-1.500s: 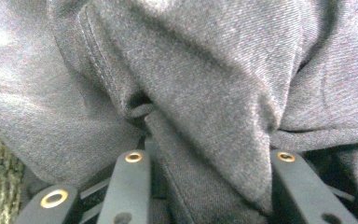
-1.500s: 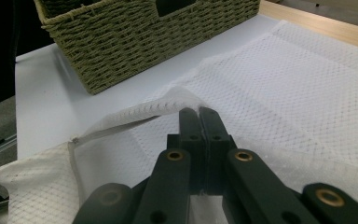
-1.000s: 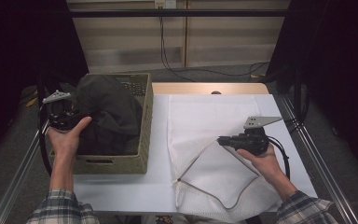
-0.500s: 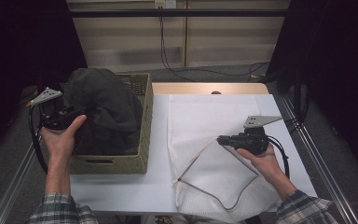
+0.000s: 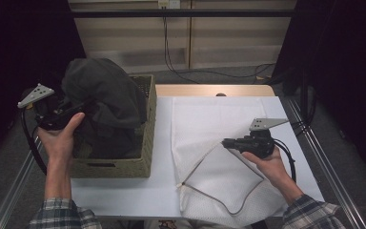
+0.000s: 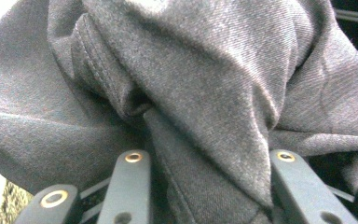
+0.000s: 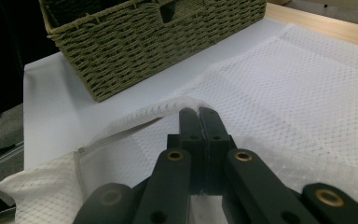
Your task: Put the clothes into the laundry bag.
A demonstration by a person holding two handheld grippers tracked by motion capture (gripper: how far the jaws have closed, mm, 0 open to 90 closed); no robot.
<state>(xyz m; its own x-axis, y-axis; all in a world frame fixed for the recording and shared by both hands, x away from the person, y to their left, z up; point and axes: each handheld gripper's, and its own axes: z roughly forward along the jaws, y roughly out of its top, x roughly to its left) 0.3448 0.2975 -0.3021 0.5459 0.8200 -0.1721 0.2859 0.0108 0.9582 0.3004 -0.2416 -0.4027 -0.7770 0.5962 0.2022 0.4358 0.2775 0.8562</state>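
Note:
A dark grey garment (image 5: 105, 90) bulges up out of a woven basket (image 5: 146, 129) at the table's left. My left gripper (image 5: 82, 108) is shut on a thick fold of it from the left side. In the left gripper view the grey cloth (image 6: 205, 70) is bunched between the two black jaws of that gripper (image 6: 207, 161). A white mesh bag (image 5: 209, 119) lies flat on the right half of the table. My right gripper (image 5: 225, 142) is shut on the rim of the bag's mouth and holds it raised. The right gripper view has the jaw tips (image 7: 199, 113) pinched on the mesh edge (image 7: 168, 108).
The white table (image 5: 162, 148) shows a bare strip between basket and bag. The basket's wall (image 7: 158, 42) stands a short way beyond the bag's mouth. A wooden board (image 5: 209, 90) lies along the far edge. Metal rails border both sides of the table.
My left hand has risen and drifted left, pulling the grey garment higher out of the basket. The right hand and the mesh bag have kept still.

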